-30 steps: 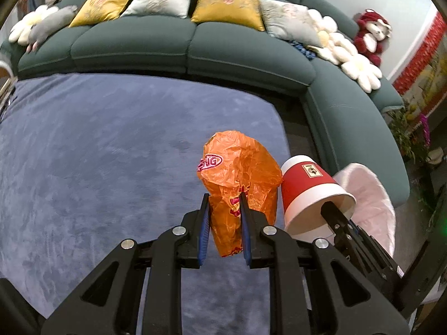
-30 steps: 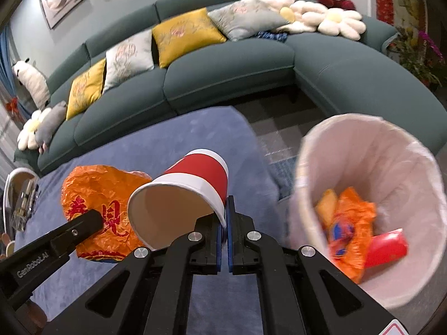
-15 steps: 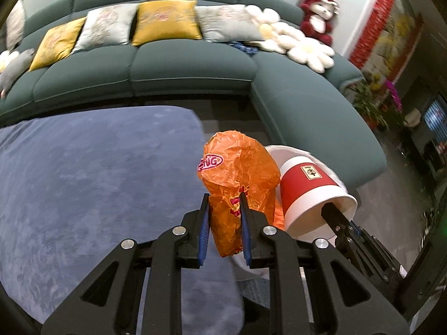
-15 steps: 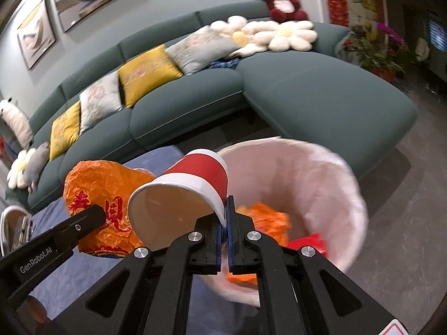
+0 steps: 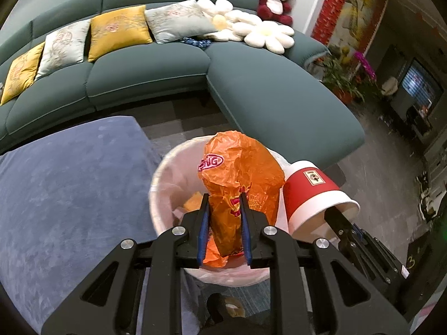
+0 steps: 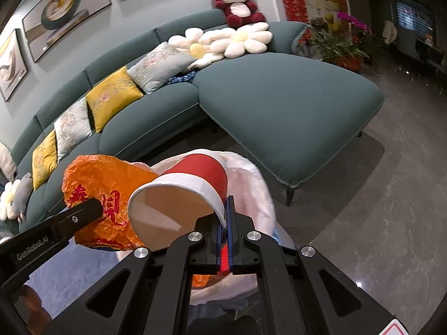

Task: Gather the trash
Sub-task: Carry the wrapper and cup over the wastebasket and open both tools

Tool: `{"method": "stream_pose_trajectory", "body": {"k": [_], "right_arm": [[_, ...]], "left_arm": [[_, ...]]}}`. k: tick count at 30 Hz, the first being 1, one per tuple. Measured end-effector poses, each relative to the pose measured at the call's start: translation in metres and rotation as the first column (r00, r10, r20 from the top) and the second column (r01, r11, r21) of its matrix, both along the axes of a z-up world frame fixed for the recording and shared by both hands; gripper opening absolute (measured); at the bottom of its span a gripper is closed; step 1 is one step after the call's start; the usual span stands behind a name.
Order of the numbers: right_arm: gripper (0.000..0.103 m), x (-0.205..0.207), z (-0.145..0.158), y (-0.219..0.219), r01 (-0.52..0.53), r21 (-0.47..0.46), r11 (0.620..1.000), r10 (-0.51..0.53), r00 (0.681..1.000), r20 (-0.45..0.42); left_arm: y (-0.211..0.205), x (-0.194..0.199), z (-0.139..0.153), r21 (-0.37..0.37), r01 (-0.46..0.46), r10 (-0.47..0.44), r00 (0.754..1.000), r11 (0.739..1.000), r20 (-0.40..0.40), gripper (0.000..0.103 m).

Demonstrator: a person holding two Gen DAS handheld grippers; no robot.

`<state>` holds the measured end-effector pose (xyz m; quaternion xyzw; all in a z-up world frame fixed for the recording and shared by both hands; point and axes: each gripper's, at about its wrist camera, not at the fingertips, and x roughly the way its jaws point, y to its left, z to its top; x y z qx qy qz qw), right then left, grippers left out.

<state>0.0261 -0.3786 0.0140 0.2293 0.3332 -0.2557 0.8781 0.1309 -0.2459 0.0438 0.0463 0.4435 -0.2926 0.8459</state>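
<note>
Two claws hang over a white-lined bin (image 5: 167,173), each clamped on a piece of trash. The left claw (image 5: 223,209) pinches a crumpled orange bag (image 5: 240,173) above the bin's mouth — a pink oval logo on it shows the letters "NG", and from the right wrist view red Chinese characters run down its side. The right claw (image 6: 225,212), its pads pressed together, grips the rim of a red cup (image 6: 195,184) with a white band, tipped on its side over the bin; a small square label sits on the red part, too small to read. The left claw's arm reads "GenRobot.AI". Inside the bin lie more orange scraps. A teal sofa (image 5: 273,100) curves behind, beside a blue rug (image 5: 69,189).
</note>
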Motion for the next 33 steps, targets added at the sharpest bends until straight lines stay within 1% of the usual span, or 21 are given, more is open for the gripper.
{"method": "stream_pose_trajectory", "body": {"k": [5,6,7,8,9,12,18,27,30,33], "right_arm": [[0.003,-0.007,-0.005,-0.011,0.011,0.013,1.000,-0.011,1.000,0.002],[0.003,-0.007,-0.006,-0.012,0.010,0.016,1.000,-0.011,1.000,0.004],[0.003,-0.008,-0.006,-0.012,0.010,0.019,1.000,-0.010,1.000,0.005],[0.003,-0.008,-0.007,-0.013,0.010,0.021,1.000,-0.010,1.000,0.007],[0.003,-0.007,-0.008,-0.014,0.008,0.024,1.000,-0.009,1.000,0.009],[0.003,-0.004,-0.010,-0.013,0.000,0.029,1.000,0.000,1.000,0.011],[0.003,0.003,-0.011,-0.006,-0.024,0.033,0.999,0.024,1.000,0.016],[0.003,0.017,-0.013,0.006,-0.066,0.039,0.997,0.066,0.998,0.014],[0.003,0.024,-0.014,0.014,-0.091,0.037,0.995,0.091,0.996,0.008],[0.003,0.034,-0.015,0.024,-0.121,0.034,0.992,0.121,0.993,0.004]], "left_arm": [[-0.009,0.005,-0.008,0.020,-0.002,0.002,1.000,1.000,-0.008,0.024],[-0.009,0.007,-0.010,0.026,0.000,0.001,1.000,1.000,-0.017,0.031],[-0.009,0.008,-0.010,0.033,-0.008,0.009,1.000,0.999,-0.019,0.035],[-0.006,0.010,-0.011,0.036,-0.030,0.030,0.999,0.999,-0.012,0.043],[-0.002,0.012,-0.011,0.033,-0.053,0.053,0.999,0.998,-0.004,0.048],[0.005,0.016,-0.014,0.027,-0.082,0.083,0.996,0.996,-0.019,0.054],[0.018,0.021,-0.019,0.043,-0.130,0.131,0.991,0.991,-0.020,0.055],[0.032,0.023,-0.024,0.064,-0.156,0.157,0.988,0.986,-0.008,0.058],[0.040,0.024,-0.023,0.070,-0.173,0.173,0.985,0.982,0.005,0.060],[0.049,0.024,-0.023,0.068,-0.187,0.187,0.982,0.980,0.007,0.060]]}}
